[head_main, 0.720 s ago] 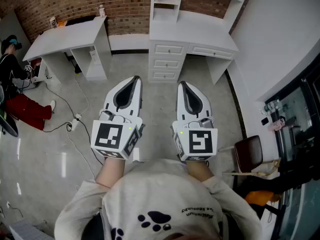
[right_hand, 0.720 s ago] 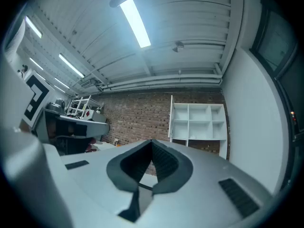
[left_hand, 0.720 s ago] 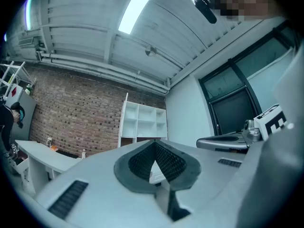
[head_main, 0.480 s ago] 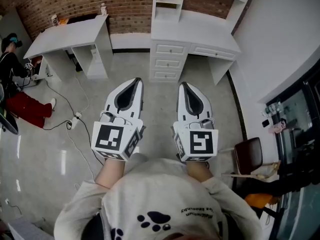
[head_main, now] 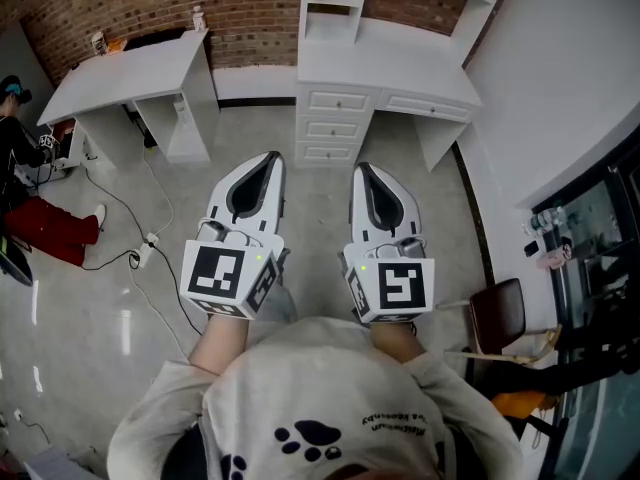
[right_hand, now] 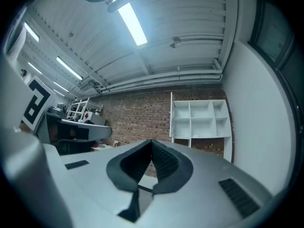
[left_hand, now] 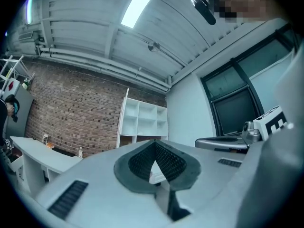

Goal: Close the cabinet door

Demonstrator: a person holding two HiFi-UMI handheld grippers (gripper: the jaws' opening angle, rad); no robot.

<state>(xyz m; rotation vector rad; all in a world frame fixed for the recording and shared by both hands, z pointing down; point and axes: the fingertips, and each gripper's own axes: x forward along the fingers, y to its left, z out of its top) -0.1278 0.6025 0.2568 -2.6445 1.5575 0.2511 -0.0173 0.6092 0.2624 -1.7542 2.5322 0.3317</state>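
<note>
I hold both grippers side by side at chest height, pointing forward over the grey floor. In the head view, my left gripper point(head_main: 273, 157) and right gripper point(head_main: 359, 168) are both shut with nothing between the jaws. Ahead stands a white desk unit with three drawers point(head_main: 338, 120) and an open shelf hutch point(head_main: 334, 0) against the brick wall, well beyond the fingertips. No open cabinet door shows in any view. The left gripper point(left_hand: 154, 142) view and the right gripper point(right_hand: 152, 140) view each show the white shelf hutch point(left_hand: 142, 125) point(right_hand: 201, 120) far off past closed tips.
A second white desk point(head_main: 130, 76) stands at the back left. A person point(head_main: 38, 223) sits on the floor at the far left, with cables point(head_main: 140, 253) trailing across the floor. A brown chair point(head_main: 500, 308) and clutter sit at the right by the white wall.
</note>
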